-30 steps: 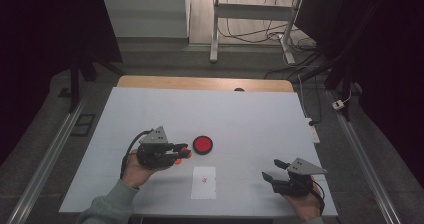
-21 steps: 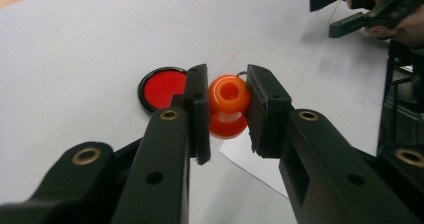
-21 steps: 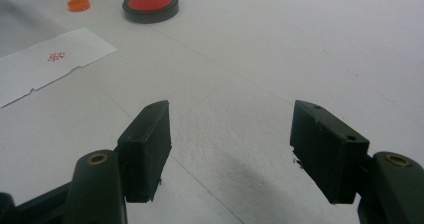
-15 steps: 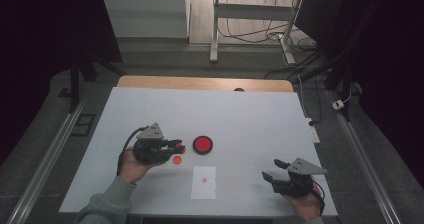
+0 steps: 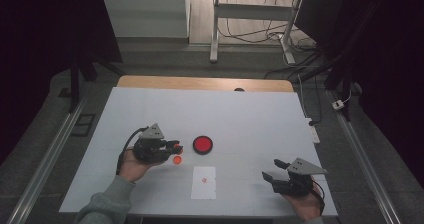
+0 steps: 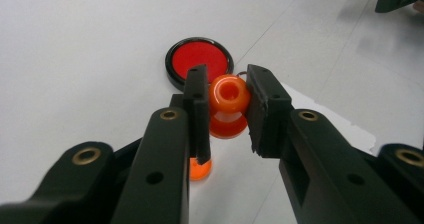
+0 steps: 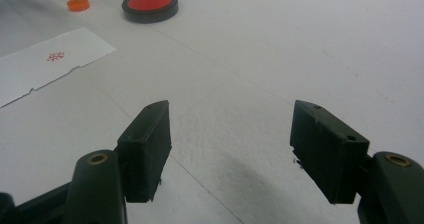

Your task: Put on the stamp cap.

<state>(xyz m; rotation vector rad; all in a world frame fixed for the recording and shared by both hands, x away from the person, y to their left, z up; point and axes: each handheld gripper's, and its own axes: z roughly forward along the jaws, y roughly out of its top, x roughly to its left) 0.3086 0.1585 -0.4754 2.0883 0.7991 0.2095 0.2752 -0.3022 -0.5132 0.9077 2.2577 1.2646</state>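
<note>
My left gripper (image 5: pixel 176 147) is shut on a small orange stamp (image 6: pixel 229 94) with a hole in its rounded end, held just above the white table. A small orange cap (image 5: pixel 176 160) lies on the table right under its tip. Just beyond sits a round red ink pad (image 5: pixel 203 144) in a black rim, also seen in the left gripper view (image 6: pixel 199 59). A white paper slip (image 5: pixel 204 182) with a red mark lies nearer me. My right gripper (image 5: pixel 272 169) rests at the front right, open with nothing between its fingers (image 7: pixel 230 119).
The white table (image 5: pixel 250 119) ends in a wooden strip (image 5: pixel 200 83) at its far edge. Metal rails run along the left and right sides. In the right gripper view, the cap (image 7: pixel 78 4), the pad (image 7: pixel 150 4) and the paper (image 7: pixel 45 64) lie far ahead on the left.
The left gripper has drawn back a little to the left, away from the ink pad. The orange cap now lies on the table below its tip. The right gripper has kept still.
</note>
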